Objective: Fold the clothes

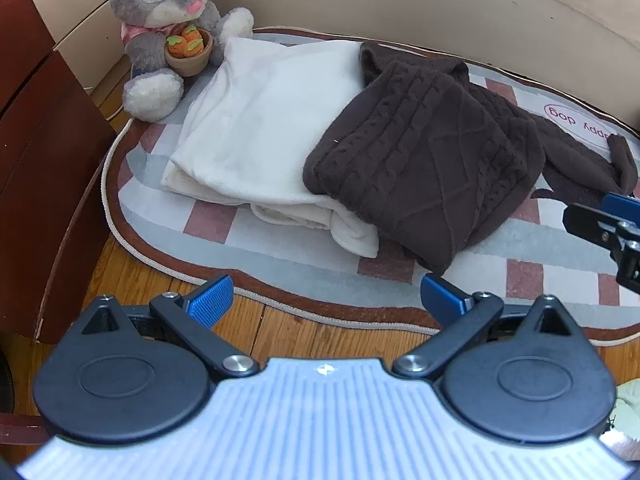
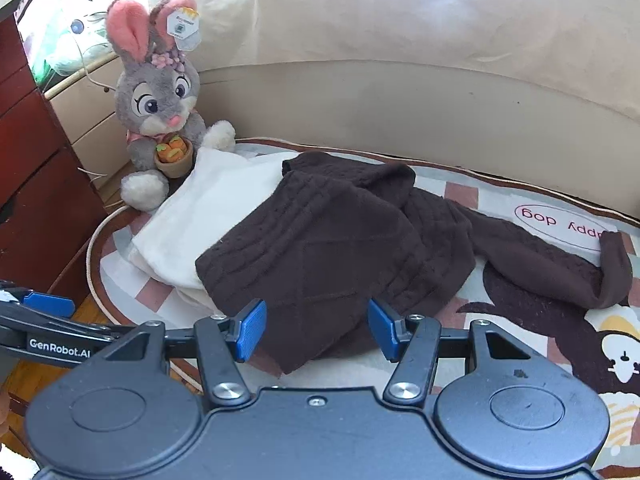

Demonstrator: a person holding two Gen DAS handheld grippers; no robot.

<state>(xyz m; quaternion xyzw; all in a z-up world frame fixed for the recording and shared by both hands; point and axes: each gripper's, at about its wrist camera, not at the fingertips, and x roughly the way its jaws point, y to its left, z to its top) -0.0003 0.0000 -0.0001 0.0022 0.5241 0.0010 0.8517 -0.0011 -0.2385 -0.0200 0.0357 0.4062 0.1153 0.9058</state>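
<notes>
Left wrist view. The left gripper [image 1: 326, 300] hangs above the near edge of the rug [image 1: 280, 256], its blue pads spread wide with nothing between them. On the rug lies a white garment [image 1: 260, 120], folded into a flat stack, with a loose cuff or corner spilling out at its near end. A brown knit sweater [image 1: 420, 160] lies partly on top of the white garment's right side, doubled over on itself, one sleeve trailing away to the right. A plush rabbit [image 1: 168, 32] sits at the rug's far left corner, touching the white garment.

Risk: because the two garments overlap, a pinch taken at the sweater's left hem is likely to catch the white layer beneath and drag the stack apart. The soft fleece may also slip from a shallow grip.

Right wrist view. The right gripper [image 2: 316, 330] is likewise released, its pads apart and empty, poised just over the sweater's [image 2: 320, 256] near corner. The sleeve [image 2: 560, 264] runs out to the right and curls back at the cuff, across the rug's printed label.

Risk: if the body is folded while the sleeve stays out, the sleeve is left hanging outside the bundle. Lifting the thick doubled layers by one corner could let the existing fold fall open. A wide sweep leftward may knock the rabbit [image 2: 160, 120].
</notes>
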